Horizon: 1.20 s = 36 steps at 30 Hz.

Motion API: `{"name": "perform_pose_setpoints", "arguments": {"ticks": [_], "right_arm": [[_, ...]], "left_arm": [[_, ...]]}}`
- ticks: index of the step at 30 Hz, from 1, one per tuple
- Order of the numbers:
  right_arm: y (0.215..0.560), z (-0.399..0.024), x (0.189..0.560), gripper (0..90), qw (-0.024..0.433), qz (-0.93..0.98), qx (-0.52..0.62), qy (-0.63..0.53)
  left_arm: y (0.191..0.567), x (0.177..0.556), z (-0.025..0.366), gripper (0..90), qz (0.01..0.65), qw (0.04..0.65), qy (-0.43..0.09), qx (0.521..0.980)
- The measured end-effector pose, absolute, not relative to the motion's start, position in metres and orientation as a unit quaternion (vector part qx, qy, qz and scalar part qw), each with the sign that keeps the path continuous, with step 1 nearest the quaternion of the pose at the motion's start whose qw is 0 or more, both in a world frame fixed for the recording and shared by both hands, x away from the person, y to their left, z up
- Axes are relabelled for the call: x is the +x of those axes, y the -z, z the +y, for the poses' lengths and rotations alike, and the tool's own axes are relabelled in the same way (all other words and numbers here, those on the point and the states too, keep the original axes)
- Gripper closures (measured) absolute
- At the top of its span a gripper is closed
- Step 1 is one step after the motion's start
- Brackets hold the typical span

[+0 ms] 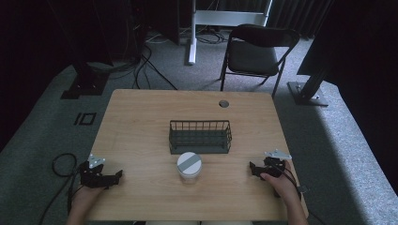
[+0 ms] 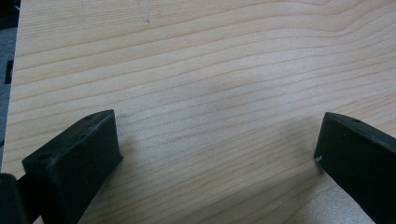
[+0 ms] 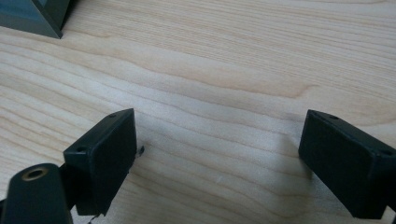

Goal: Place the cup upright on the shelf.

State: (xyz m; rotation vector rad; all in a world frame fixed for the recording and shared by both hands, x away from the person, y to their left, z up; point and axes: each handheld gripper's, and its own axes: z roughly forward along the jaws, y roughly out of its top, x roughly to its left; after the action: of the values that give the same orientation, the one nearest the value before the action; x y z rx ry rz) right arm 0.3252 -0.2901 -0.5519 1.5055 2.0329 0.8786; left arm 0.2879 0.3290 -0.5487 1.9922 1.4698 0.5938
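Resting low at the near corners of the wooden counter point(image 1: 141, 117), both grippers wait with nothing between their jaws. The left gripper point(image 1: 117, 175) lies at the near left edge, held by the person's left hand point(image 1: 84, 197), and in the left gripper view its two black jaws stand wide apart over bare wood point(image 2: 210, 93). The right gripper point(image 1: 251, 168) sits at the near right, under the right hand point(image 1: 279, 180); in the right gripper view its jaws are also spread wide, with only wood grain between them and a dark corner of the basket point(image 3: 37, 18) at the upper left.

The white cup with a grey-striped lid point(image 1: 189, 165) stands upright near the middle of the counter, between the two grippers and well apart from each. Just behind it is the dark wire basket point(image 1: 200, 136), which looks empty. The cup is near the basket's front wall; whether they touch cannot be told.

Such a placing seems chosen for easy reach: the cup is central, so either gripper can approach it from the side, and the basket behind is probably its destination. The open jaws suggest a grasp is not yet started.
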Motion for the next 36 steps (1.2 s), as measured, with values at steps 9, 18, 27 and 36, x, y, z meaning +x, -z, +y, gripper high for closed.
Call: {"name": "perform_pose_setpoints", "arguments": {"ticks": [9, 18, 27, 36], "right_arm": [[0.5519, -0.2903, 0.3256, 10.9, 0.230, 0.740, 0.546, -0.319], [0.5519, -0.2903, 0.3255, 11.1, 0.230, 0.740, 0.545, -0.319], [0.5515, -0.2889, 0.3261, 11.2, 0.233, 0.741, 0.543, -0.318], [0.5495, -0.2831, 0.3260, 11.3, 0.237, 0.740, 0.542, -0.320]], "left_arm": [[0.5487, 0.2879, 0.3290, 0.2, 0.552, 0.293, -0.223, 0.748], [0.5488, 0.2878, 0.3290, 0.2, 0.552, 0.293, -0.223, 0.748], [0.5488, 0.2878, 0.3289, 0.1, 0.552, 0.293, -0.223, 0.748], [0.5487, 0.2878, 0.3290, 0.1, 0.552, 0.293, -0.223, 0.748]]}}
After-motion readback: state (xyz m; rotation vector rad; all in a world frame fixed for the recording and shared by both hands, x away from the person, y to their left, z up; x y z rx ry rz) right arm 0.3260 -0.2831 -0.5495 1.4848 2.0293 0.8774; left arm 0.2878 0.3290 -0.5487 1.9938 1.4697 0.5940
